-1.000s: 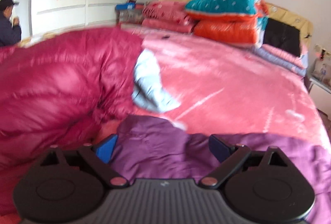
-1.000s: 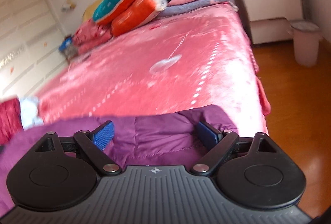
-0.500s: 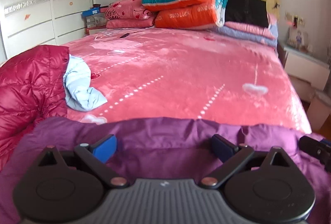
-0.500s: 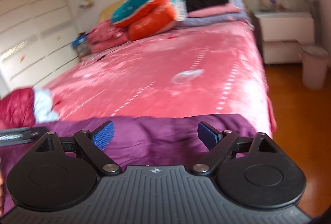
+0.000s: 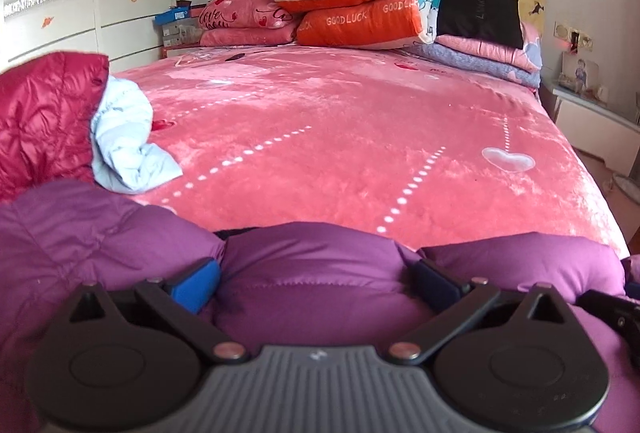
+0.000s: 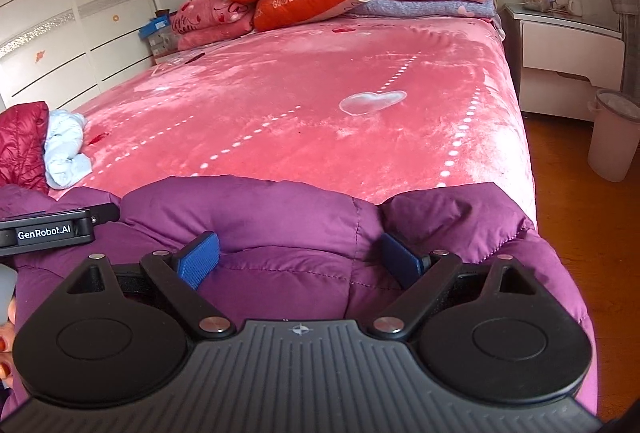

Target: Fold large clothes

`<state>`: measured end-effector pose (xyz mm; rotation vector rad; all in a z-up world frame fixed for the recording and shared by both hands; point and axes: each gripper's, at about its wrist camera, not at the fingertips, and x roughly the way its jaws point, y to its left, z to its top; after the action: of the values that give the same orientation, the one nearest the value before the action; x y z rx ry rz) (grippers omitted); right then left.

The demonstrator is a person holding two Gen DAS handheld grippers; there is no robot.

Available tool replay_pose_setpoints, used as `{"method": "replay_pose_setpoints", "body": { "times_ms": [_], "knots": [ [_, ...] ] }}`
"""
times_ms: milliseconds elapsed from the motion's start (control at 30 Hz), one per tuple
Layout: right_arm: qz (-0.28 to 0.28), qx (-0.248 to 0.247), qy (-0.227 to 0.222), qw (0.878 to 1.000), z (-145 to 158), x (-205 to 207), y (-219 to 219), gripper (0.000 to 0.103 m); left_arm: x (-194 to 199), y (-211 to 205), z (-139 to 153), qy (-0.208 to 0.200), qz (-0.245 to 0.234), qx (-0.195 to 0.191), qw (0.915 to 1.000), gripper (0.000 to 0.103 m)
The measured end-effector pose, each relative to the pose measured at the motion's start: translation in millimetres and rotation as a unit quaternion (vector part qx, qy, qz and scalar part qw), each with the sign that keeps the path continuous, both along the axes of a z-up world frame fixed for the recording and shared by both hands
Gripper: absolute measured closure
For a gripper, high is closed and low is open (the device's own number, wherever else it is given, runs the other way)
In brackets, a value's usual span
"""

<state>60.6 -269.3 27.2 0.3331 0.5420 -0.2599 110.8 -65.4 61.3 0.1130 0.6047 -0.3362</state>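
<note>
Both the left gripper (image 5: 316,283) and right gripper (image 6: 300,257), fingers spread wide, press into the puffy purple quilted jacket (image 6: 288,217) at the pink bed's (image 6: 320,105) near edge, seemingly unclamped

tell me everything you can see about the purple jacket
The purple jacket is a puffy quilted coat with stitched seams and a matte fabric shell. It lies spread across the foot of the pink bed. Both the left gripper and right gripper press wide-spread fingers into it, bulging padding between them.
</note>
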Motion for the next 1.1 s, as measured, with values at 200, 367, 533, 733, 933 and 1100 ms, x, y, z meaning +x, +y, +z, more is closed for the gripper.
{"method": "replay_pose_setpoints", "body": {
  "times_ms": [200,367,533,733,933,1100],
  "knots": [
    [-0.001,0.013,-0.004,1.000,-5.9,3.9,-3.3,0.000,3.8,-0.1,-11.2,-0.009,-0.003,-0.018,0.9998,0.000],
    [-0.005,0.009,-0.009,1.000,-9.1,3.7,-1.3,0.000,7.3,-1.8,-15.6,-0.012,-0.005,-0.020,0.9997,0.000],
    [-0.005,0.006,-0.014,1.000,-8.2,2.6,-1.8,0.000,6.3,-4.2,-14.9,-0.016,-0.003,-0.012,0.9998,0.000],
    [-0.002,0.070,-0.039,0.997,4.2,-17.3,-18.0,0.000,-3.7,-1.2,9.9,0.000,-0.008,0.008,0.9999,0.001],
    [-0.006,0.138,-0.085,0.987,41.1,-74.4,-63.3,0.000,-37.8,44.1,73.0,-0.003,-0.038,-0.033,0.9988,0.001],
    [-0.021,0.198,-0.091,0.976,30.1,-129.6,-105.6,0.000,-56.1,109.8,109.4,0.027,-0.035,-0.056,0.9974,0.001]
  ]
}}
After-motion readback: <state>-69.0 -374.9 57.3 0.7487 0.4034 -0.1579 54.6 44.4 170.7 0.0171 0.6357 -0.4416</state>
